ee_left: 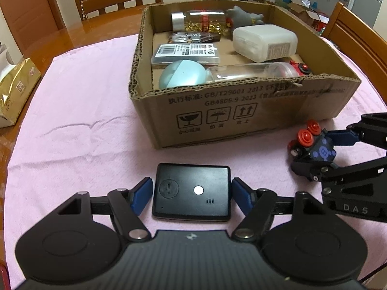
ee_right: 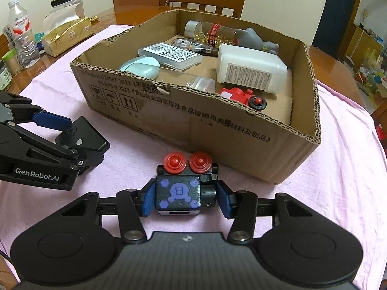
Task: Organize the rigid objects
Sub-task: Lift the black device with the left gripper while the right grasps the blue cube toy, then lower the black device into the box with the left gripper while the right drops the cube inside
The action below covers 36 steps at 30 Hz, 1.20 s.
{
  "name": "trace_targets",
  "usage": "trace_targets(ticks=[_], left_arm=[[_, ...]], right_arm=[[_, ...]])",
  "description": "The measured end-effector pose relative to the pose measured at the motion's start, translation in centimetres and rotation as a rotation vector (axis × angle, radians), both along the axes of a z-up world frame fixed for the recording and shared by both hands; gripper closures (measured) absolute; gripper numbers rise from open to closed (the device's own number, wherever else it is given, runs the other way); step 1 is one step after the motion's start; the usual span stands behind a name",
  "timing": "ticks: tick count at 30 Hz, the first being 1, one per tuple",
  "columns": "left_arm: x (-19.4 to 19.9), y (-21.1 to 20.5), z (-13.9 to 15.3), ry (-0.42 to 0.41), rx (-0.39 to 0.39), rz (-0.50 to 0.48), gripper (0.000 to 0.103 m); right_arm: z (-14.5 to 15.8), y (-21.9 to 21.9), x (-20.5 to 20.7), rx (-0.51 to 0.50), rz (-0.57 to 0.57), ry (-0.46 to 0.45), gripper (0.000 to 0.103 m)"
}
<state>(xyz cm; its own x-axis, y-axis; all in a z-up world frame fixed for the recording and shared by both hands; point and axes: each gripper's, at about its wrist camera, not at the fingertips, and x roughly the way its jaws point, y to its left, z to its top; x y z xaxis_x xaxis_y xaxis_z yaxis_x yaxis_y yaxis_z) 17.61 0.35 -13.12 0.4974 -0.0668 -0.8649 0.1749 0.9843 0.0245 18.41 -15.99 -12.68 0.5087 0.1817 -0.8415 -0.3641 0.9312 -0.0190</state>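
Right gripper (ee_right: 184,199) clamps the stiff toy train (ee_right: 186,183) by its sides; left gripper (ee_left: 192,194) straddles the black case (ee_left: 192,192), seemingly ungripped.

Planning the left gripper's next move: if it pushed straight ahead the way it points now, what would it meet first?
The black device, which already lies between the left gripper's open fingers. Going on along the pink cloth, it would likely reach the cardboard box's front wall, though depth is unclear.
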Motion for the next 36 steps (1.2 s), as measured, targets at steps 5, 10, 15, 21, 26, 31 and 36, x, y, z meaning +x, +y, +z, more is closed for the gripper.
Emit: trace_targets(ticks=[5, 10, 15, 21, 26, 31, 36], left_arm=[[0.0, -0.1, 0.1, 0.003, -0.008, -0.003, 0.034], [-0.1, 0.0, 0.2, 0.017, -0.011, -0.025, 0.034], [-0.3, 0.0, 0.3, 0.031, -0.003, -0.075, 0.034], [-0.5, -0.1, 1.1, 0.033, 0.018, -0.151, 0.034], [-0.4, 0.1, 2.5, 0.042, 0.014, -0.185, 0.034], [-0.6, 0.1, 4.6, 0.045, 0.002, -0.217, 0.034], [-0.4, -0.3, 6.7, 0.035, -0.005, -0.258, 0.034]], right_arm=[[-0.1, 0.2, 0.0, -0.002, -0.006, -0.005, 0.046], [0.1, 0.2, -0.2, -0.009, -0.002, 0.004, 0.047], [0.2, -0.1, -0.4, -0.012, 0.013, 0.022, 0.047], [0.6, -0.5, -0.8, -0.019, 0.042, 0.04, 0.047], [1.3, -1.1, -1.2, -0.03, 0.067, 0.056, 0.047], [2.3, -1.7, -1.4, -0.026, 0.086, 0.069, 0.047], [4.1, -2.3, -1.9, -0.019, 0.125, 0.074, 0.047]])
